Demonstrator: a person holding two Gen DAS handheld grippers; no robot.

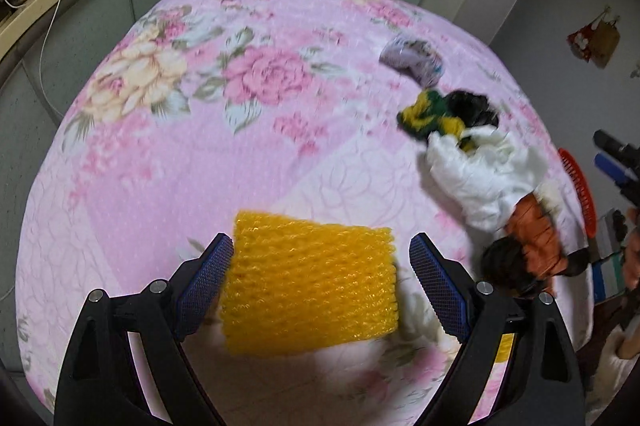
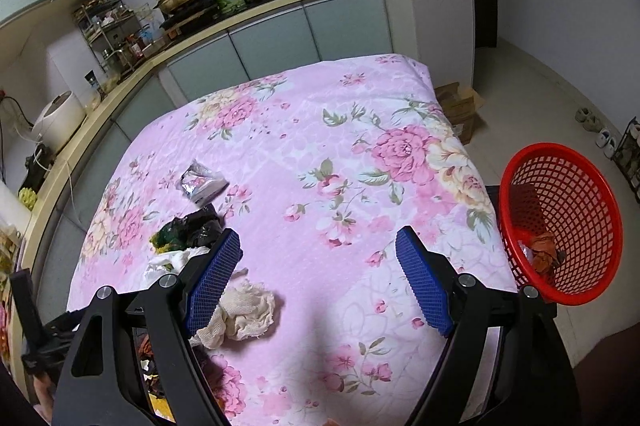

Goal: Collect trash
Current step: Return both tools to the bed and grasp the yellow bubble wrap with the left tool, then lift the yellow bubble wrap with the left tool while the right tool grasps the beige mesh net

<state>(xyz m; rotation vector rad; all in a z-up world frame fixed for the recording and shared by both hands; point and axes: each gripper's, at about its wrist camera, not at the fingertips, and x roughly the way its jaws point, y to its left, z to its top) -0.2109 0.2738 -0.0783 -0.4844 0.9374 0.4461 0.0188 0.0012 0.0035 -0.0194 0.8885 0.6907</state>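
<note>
Left gripper (image 1: 322,258): jaws spread wide, nothing clamped; the left blue pad looks to touch the foam, the right pad stands clear of it.
Between the left fingers: a yellow foam-mesh fruit sleeve (image 1: 310,280), a squat cylinder lying on the pink floral quilted cover (image 1: 192,146). Its long axis runs across the jaw gap, open ends facing each pad.
Key relation: the sleeve sits dead ahead and centred in the left tool, so closing would press it end to end; my judgement is that the soft mesh will crumple and hold.
Ahead-right of the left tool: a white crumpled plastic bag (image 1: 476,178) with orange-and-black wrappers (image 1: 536,242) at its near end, a green-yellow-black wrapper (image 1: 444,114) beyond, then a silvery purple packet (image 1: 414,60) farthest.
Right gripper (image 2: 318,258): jaws wide apart, empty, hovering over bare cover.
Beside its left finger: a cream crumpled cloth wad (image 2: 240,314), partly under the pad; nearest piece for this tool.
Ahead-left of the right tool: the dark green-black wrapper (image 2: 188,230), then the silvery packet (image 2: 202,182).
Right of the right tool: a red plastic mesh basket (image 2: 560,226) off the cover's edge, already holding an orange-brown scrap (image 2: 542,248).
Nearer hand: left for the sleeve; right sits closer to the basket.
Progress: early, most trash uncollected.
</note>
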